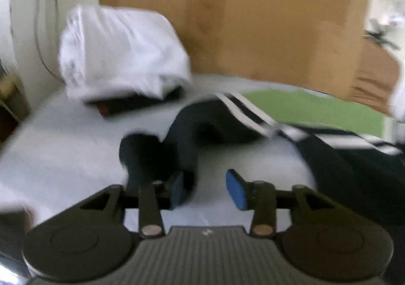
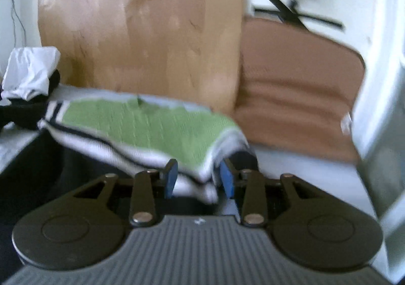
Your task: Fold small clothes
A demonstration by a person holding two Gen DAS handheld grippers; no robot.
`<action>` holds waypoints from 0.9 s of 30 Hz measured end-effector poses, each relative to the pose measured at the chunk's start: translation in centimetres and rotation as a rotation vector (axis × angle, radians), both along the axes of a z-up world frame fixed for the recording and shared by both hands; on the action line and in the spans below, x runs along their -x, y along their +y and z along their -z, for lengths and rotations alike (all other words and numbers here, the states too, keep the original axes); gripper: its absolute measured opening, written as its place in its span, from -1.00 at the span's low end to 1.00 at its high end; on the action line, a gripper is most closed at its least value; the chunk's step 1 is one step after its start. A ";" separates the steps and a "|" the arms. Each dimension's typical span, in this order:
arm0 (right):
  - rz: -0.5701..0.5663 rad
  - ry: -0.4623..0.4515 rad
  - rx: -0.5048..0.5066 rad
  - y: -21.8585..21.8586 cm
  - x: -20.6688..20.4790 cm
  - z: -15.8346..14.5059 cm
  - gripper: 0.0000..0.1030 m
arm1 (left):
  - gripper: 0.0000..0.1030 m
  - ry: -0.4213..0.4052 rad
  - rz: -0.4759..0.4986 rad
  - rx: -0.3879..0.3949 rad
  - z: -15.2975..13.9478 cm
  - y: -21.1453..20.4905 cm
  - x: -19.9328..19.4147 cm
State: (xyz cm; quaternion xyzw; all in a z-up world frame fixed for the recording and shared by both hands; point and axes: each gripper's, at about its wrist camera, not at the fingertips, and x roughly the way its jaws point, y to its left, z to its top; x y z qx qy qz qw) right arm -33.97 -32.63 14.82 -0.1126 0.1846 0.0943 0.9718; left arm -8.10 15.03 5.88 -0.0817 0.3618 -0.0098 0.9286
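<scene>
The green and white striped garment lies on the pale table, its corner between the right gripper's parted jaws. The left gripper is partly open, empty, beside dark cloth. Farther back sits white folded laundry.

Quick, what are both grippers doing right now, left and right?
Left gripper: jaws open, nothing between them; dark garment beside the left pad.
Right gripper: jaws open, with the folded green-and-white cloth between them; no pad clearly presses it.
</scene>
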 end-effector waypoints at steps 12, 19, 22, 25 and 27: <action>0.006 0.109 -0.035 -1.6 2.4 3.9 -0.82 | -0.85 0.107 0.223 0.069 2.5 -8.9 4.7; 0.080 0.071 -0.116 -5.5 1.2 5.9 -0.45 | -0.96 0.140 0.112 0.007 1.3 -5.8 6.2; 0.071 0.075 -0.279 -7.8 1.7 7.2 -0.06 | -0.96 0.144 0.047 0.050 0.7 -2.9 7.5; 0.111 0.074 -0.540 -12.7 4.7 6.5 0.05 | -0.94 0.130 0.043 0.099 0.4 -2.0 8.0; 0.144 0.065 -0.684 -15.6 1.1 5.7 0.09 | -0.90 0.110 0.060 0.117 0.1 -2.3 7.5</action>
